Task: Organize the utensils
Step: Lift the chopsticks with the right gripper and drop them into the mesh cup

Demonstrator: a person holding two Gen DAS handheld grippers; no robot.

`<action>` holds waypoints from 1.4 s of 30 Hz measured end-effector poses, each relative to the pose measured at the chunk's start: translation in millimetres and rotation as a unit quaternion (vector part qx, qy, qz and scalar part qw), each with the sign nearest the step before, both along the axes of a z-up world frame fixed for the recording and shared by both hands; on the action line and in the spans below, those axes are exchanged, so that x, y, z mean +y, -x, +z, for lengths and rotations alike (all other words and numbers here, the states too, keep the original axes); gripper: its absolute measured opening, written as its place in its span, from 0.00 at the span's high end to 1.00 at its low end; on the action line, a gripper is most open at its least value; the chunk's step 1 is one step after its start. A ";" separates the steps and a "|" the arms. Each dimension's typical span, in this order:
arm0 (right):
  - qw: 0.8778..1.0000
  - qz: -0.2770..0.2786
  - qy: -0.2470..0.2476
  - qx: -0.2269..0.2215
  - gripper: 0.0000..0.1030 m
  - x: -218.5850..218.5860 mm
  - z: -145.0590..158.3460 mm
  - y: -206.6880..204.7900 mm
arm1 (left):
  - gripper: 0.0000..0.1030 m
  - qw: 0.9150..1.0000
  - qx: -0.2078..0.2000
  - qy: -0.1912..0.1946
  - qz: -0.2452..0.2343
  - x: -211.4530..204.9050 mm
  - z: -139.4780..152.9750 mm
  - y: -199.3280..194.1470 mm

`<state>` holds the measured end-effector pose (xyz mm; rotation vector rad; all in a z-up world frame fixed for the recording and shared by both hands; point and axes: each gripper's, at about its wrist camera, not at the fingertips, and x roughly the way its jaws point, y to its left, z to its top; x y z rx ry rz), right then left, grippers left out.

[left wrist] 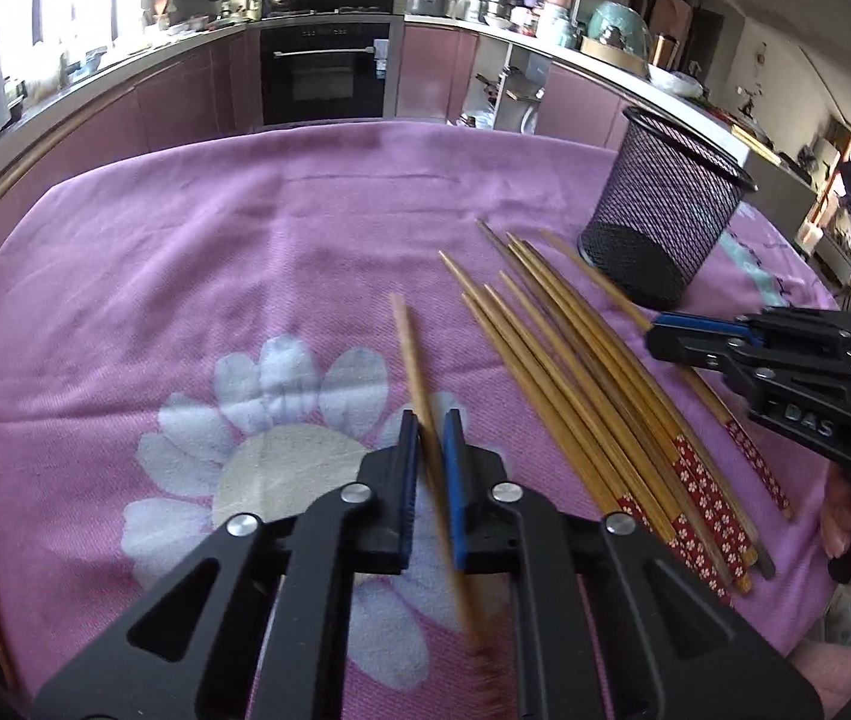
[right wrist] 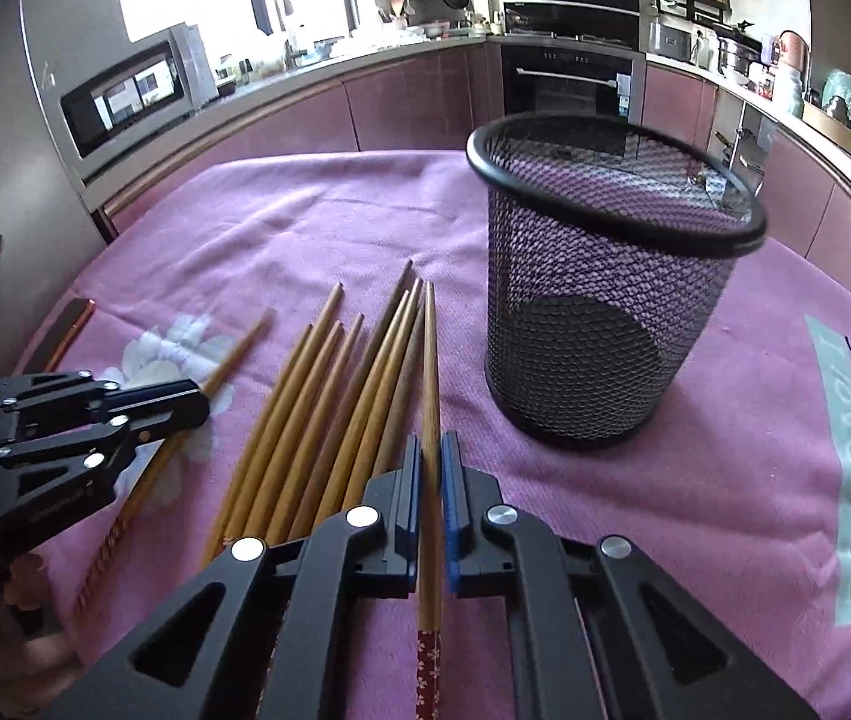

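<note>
Chopsticks lie beside mesh cup | your left gripper clamps one chopstick | your right gripper clamps another chopstick

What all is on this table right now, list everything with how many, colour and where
mesh cup: one, black, upright and empty on the cloth, right of the chopsticks
loose chopsticks: about eight, bamboo with red flowered ends, fanned out on the cloth
held chopsticks: two, same kind, one in the left claw, one in the right
cloth: one, pink with a white flower, covering the table
dark flat object: one, copper-edged, at the cloth's left edge
left claw: black with blue pads, shut on its chopstick
right claw: same, shut on its chopstick
</note>
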<state>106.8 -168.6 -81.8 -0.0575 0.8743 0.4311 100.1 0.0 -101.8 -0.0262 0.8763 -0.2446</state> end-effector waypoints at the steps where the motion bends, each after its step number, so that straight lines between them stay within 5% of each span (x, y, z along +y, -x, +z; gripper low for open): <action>1: 1.000 0.002 -0.006 -0.004 0.95 -0.4 3.4 2.5 | 0.93 1.000 -0.002 0.000 0.002 0.7 0.4 1.6; 7: 0.998 0.020 -0.036 -0.046 0.95 -7.1 33.2 21.3 | 0.93 0.999 -0.021 0.025 0.003 9.3 17.0 7.0; 12: 0.993 0.012 -0.074 -0.096 0.95 -28.4 69.6 32.5 | 0.93 0.995 -0.059 0.078 -0.031 14.9 58.1 13.1; 19: 0.983 -0.005 -0.109 -0.149 0.95 -58.4 106.9 32.8 | 0.93 0.979 -0.120 0.145 -0.078 11.5 120.0 16.0; 30: 0.968 -0.024 -0.130 -0.213 0.95 -84.3 157.0 11.9 | 0.93 0.953 -0.205 0.193 -0.109 -17.1 212.8 -7.4; 37: 0.966 -0.043 -0.120 -0.223 0.95 -93.3 165.6 -13.6 | 0.93 0.951 -0.216 0.190 -0.118 -52.2 240.9 -34.9; 42: 0.975 -0.042 -0.103 -0.193 0.95 -90.7 147.0 -39.0 | 0.93 0.961 -0.186 0.161 -0.124 -82.0 229.1 -61.9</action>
